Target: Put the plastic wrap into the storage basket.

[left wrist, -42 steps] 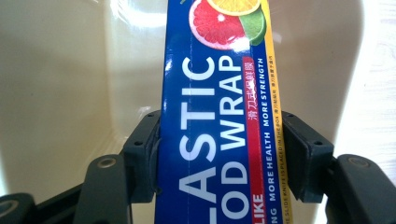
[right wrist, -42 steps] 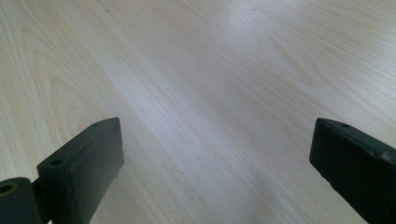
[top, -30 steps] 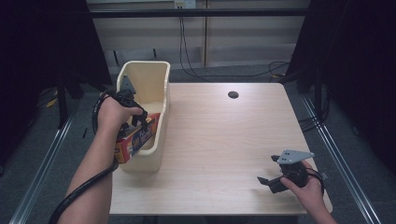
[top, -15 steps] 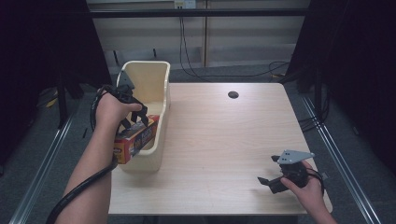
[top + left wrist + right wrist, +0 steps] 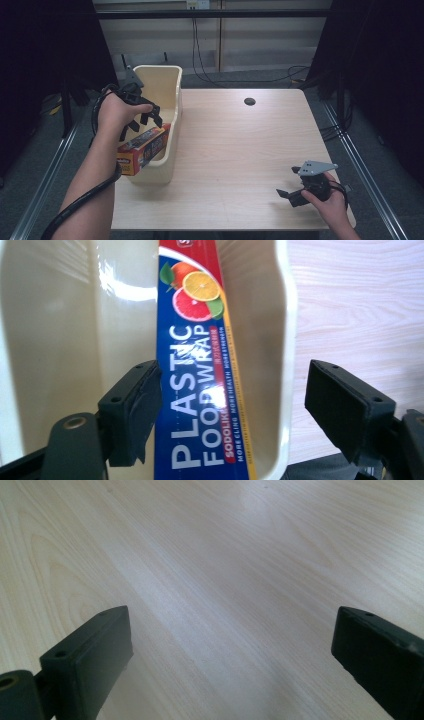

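A long box of plastic food wrap [image 5: 145, 147] [image 5: 200, 365], blue and red with citrus pictures, lies tilted in a cream plastic bin [image 5: 165, 75] [image 5: 75, 315]. Its near end sticks out over the bin's near left rim. My left gripper [image 5: 142, 125] [image 5: 235, 405] hovers just above the box, open, with the box between the jaws; the left jaw is close beside it and the right jaw stands well clear over the bin's rim. My right gripper [image 5: 289, 181] [image 5: 235, 650] is open low over the bare wooden table [image 5: 240, 150] at the front right, holding nothing.
The bin stands along the table's left edge. A dark round hole [image 5: 249, 101] sits in the tabletop at the back centre. Cables [image 5: 200, 60] trail on the floor behind, and metal rails [image 5: 350, 145] run along both sides.
My left hand and gripper have drawn slightly to the left and toward me, and the box's near end now pokes farther out over the bin's rim. The right gripper has stayed put.
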### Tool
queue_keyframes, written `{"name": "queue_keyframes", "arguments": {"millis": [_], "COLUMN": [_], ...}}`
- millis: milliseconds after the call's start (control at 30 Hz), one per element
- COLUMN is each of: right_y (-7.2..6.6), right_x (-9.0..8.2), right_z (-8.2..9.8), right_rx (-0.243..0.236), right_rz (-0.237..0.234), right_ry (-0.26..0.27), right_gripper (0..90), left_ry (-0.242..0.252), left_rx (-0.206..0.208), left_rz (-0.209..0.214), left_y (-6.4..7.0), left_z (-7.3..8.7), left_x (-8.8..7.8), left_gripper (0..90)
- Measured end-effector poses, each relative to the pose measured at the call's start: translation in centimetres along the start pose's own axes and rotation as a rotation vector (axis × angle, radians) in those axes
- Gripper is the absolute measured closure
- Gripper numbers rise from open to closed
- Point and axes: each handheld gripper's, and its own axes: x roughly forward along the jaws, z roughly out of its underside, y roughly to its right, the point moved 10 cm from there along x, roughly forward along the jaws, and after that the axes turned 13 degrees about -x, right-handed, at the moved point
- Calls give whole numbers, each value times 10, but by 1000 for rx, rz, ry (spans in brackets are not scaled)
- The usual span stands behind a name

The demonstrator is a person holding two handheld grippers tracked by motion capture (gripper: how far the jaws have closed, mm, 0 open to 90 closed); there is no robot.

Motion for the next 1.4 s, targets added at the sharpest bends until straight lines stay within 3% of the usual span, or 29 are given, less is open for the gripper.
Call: {"name": "queue_keyframes", "arguments": {"millis": [100,567,933,1400], "right_y": [0,-1,-2,-4], "right_x": [-1,-2,-4,-4], "right_z": [0,-2,-3,-4], "right_rx": [0,-14,-19,-23], "right_rz": [0,5,1,0], "right_ry": [3,3,8,6], "right_gripper": [29,29,29,29], "left_ry": [-1,32,28,3], "left_rx": [16,119,223,330], "left_rz": [0,50,95,115], "left_y": [3,44,75,109], "left_z": [2,14,30,49], "left_x": [-2,-18,-10,6], "left_gripper": [223,177,155,142]}}
